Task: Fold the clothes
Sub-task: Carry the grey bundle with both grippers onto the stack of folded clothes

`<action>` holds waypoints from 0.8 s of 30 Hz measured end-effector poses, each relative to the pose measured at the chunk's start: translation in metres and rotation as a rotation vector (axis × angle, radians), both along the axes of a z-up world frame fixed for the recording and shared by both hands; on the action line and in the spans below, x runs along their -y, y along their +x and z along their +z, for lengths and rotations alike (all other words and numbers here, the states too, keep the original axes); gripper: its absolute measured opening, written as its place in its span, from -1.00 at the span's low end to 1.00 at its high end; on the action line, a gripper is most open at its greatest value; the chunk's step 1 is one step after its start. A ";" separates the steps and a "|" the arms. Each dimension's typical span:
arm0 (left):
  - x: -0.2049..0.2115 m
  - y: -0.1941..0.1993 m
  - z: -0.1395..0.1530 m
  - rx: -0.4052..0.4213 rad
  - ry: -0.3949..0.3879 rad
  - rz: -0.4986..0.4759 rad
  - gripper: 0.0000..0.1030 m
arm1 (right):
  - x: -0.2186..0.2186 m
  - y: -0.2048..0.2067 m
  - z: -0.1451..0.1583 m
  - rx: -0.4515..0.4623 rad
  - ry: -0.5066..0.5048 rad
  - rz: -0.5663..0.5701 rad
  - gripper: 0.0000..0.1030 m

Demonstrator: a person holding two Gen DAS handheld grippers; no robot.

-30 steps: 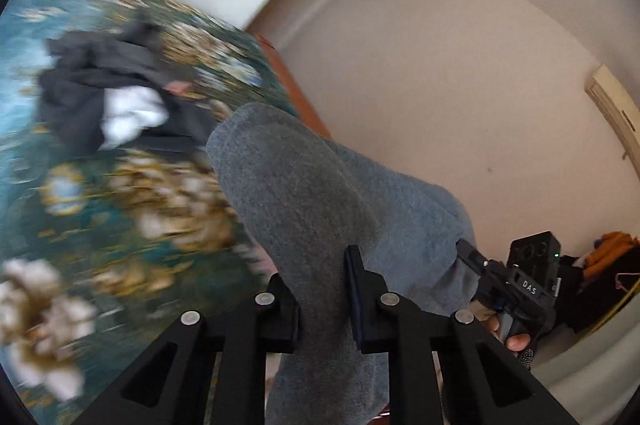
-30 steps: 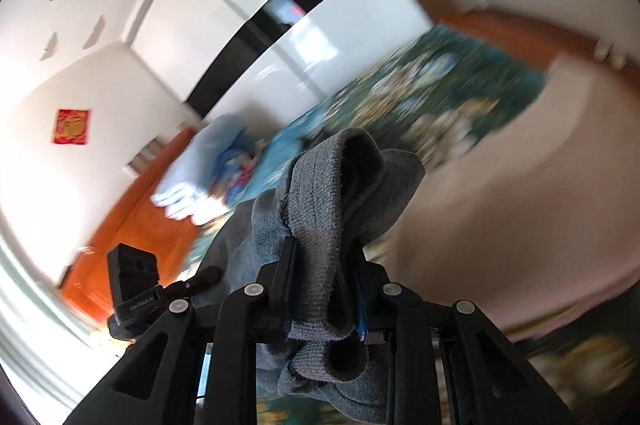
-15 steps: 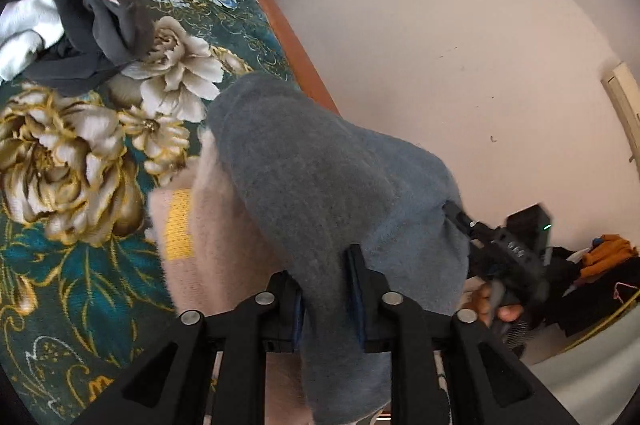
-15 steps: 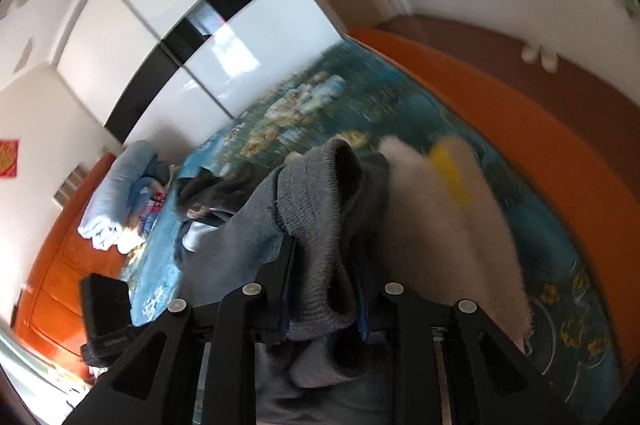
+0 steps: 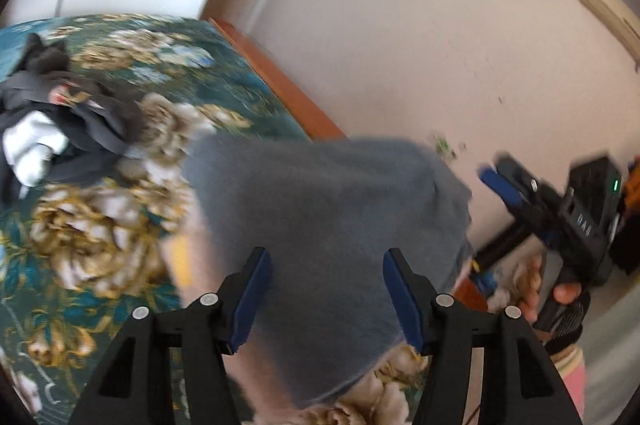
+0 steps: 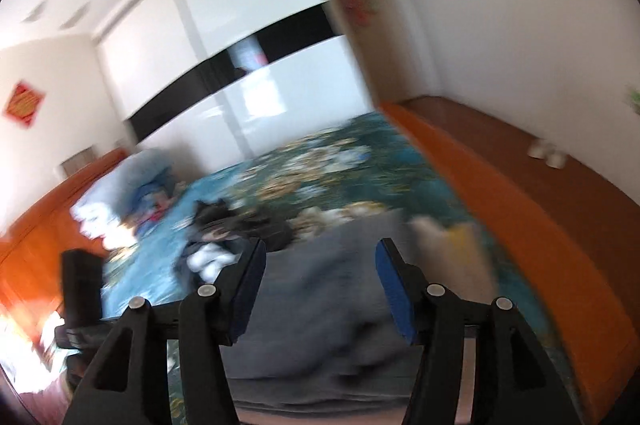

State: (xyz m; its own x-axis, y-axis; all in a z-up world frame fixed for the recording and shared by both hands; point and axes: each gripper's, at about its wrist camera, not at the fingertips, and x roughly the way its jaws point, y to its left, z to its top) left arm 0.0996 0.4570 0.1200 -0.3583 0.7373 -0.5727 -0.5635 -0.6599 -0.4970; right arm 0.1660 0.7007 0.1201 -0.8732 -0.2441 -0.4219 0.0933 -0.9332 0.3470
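Grey knitted garment (image 5: 332, 225) lies on the teal floral bedspread (image 5: 80, 265) over a cream piece as left gripper (image 5: 326, 289) and right gripper (image 6: 320, 277) open, pads clear; dropped unevenly, the fold may slump.

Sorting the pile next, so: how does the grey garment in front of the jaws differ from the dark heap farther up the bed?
The grey garment is one plain mid-grey piece lying smooth; the dark heap is near black, crumpled, with white cloth showing in it. The grey garment lies over a beige piece; the heap sits straight on the floral bedspread. Both are free of either gripper.
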 end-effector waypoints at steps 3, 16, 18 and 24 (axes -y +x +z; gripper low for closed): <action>-0.013 0.002 -0.016 -0.020 -0.059 0.004 0.23 | 0.003 -0.019 -0.031 0.113 0.052 -0.023 0.14; -0.016 0.056 0.006 -0.211 -0.114 0.053 0.71 | 0.025 0.051 -0.033 0.024 0.151 -0.110 0.28; -0.019 0.076 0.003 -0.262 -0.138 0.082 0.93 | 0.032 0.064 -0.040 0.024 0.148 -0.102 0.28; -0.031 0.120 -0.023 -0.303 -0.200 0.212 1.00 | 0.027 0.080 -0.061 0.101 0.222 -0.131 0.70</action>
State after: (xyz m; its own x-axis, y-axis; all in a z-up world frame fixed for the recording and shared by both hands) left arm 0.2200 0.4878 0.0974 -0.6644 0.5141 -0.5424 -0.5059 -0.8436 -0.1799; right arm 0.2465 0.6733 0.0593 -0.8422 -0.0234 -0.5386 -0.0581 -0.9893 0.1339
